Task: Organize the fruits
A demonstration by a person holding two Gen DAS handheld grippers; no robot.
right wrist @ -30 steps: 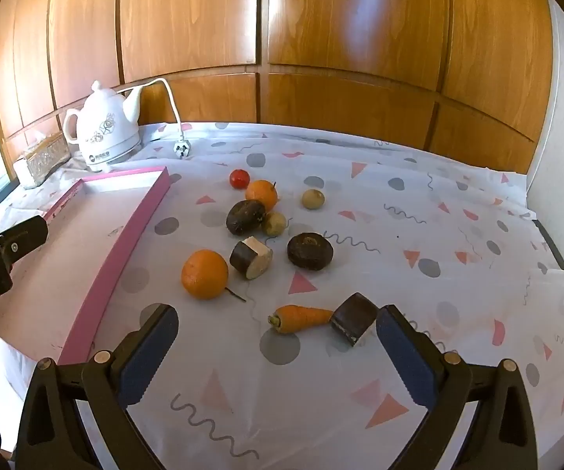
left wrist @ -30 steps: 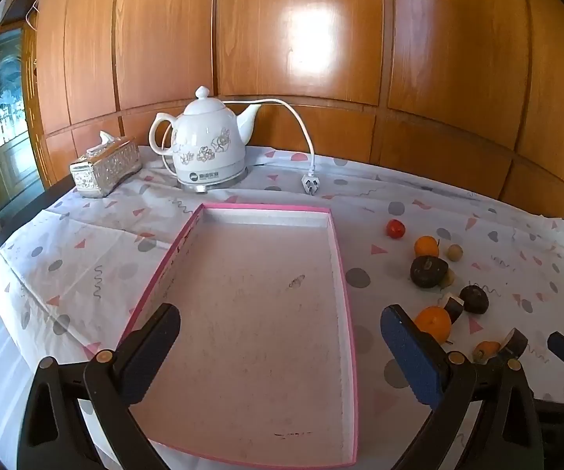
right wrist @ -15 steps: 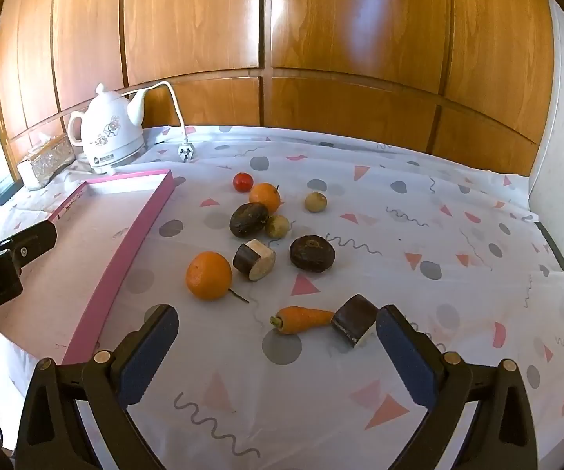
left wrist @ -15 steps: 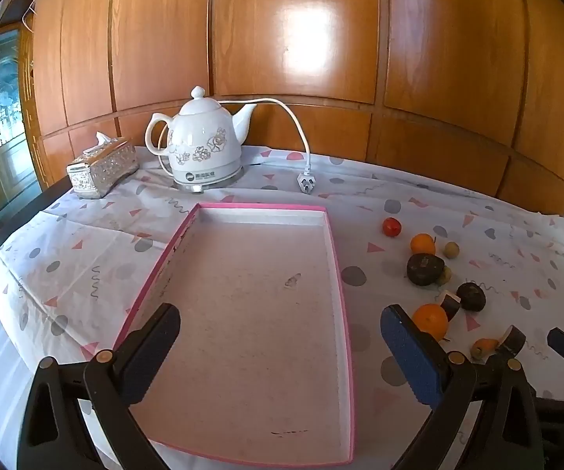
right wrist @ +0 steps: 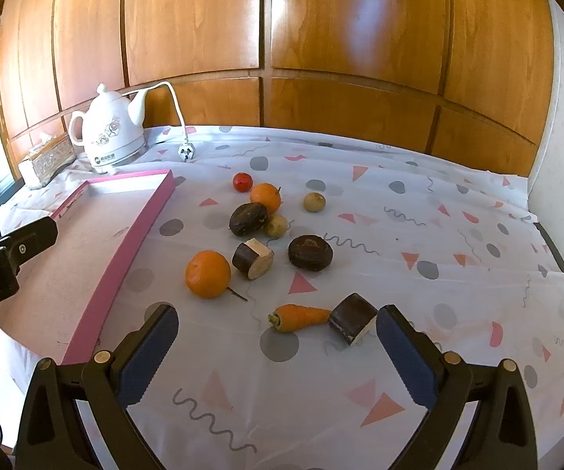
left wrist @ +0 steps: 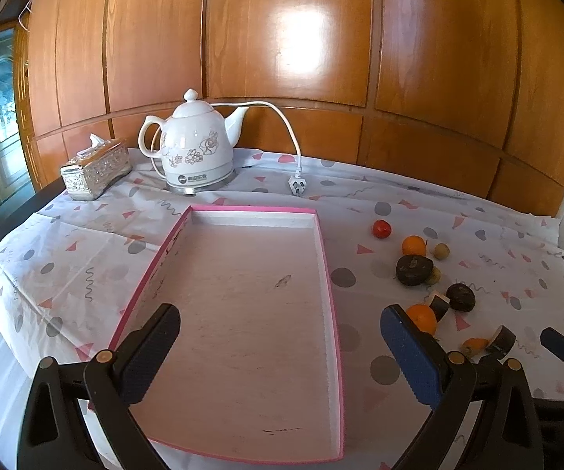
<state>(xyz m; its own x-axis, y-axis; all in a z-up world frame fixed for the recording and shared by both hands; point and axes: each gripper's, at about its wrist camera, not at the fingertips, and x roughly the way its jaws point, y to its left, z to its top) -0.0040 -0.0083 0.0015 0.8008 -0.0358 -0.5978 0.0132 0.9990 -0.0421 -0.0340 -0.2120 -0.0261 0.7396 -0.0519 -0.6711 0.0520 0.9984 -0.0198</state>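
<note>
Left wrist view: left gripper jaws wide apart, nothing between them, hovering over the shallow pink-rimmed rectangular cardboard tray, which runs straight ahead between the jaws and lies on the bench covered with a white cloth printed with grey dots and pink triangles. Tray holds no fruit. Beyond the tray, ahead-left of the jaws: white ceramic electric kettle with flower print, its white cord and plug lying to its right; silver patterned tissue box further left. All fruit sits right of the right jaw, outside the tray: small red round fruit, small orange, dark brown round fruit, larger orange partly behind the jaw pad. Right gripper tip shows at the far right edge.

Right wrist view: right gripper jaws also wide apart, gripping nothing. Small orange carrot and a dark-skinned cut chunk with pale face lie touching each other just ahead, between the jaws, the chunk close to the right jaw. Further ahead: larger orange, a second cut dark chunk, a flat dark brown round fruit, two small tan round fruits. Tray sits ahead-left of the left jaw, left gripper over it.
</note>
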